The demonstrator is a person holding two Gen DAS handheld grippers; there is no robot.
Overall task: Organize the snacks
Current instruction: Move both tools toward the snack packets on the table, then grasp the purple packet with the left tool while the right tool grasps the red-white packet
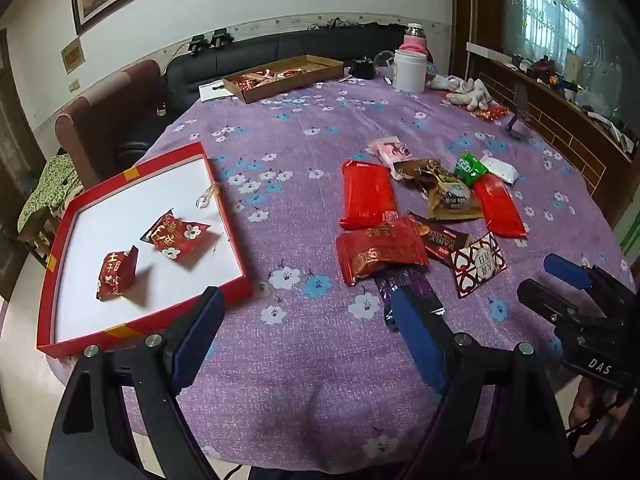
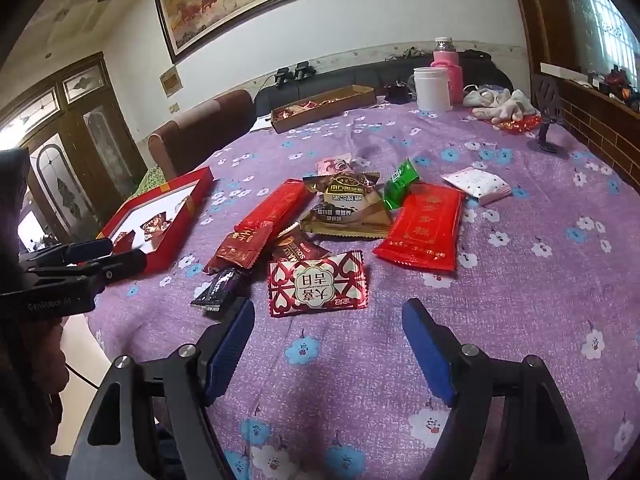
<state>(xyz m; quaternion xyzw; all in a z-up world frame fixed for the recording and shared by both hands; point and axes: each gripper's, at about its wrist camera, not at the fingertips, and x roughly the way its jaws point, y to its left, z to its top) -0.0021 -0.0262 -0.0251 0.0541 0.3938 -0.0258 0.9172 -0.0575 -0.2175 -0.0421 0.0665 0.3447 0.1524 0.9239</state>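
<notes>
Two snack packets already lie in the red tray, at the counter's edge; the rest sit in a loose pile well apart from the tray, on the purple flowered cloth. Nearest the right hand-held gripper is the heart-patterned packet, lying flat just ahead of its released, empty jaws. To take it cleanly, I judge the jaws should come down astride its short sides and pinch the crimped edges, since the brown packet touches its far edge. The left hand-held gripper hangs beside the tray, also released and empty. Beyond the pile stand a cardboard box and a white jar.
</notes>
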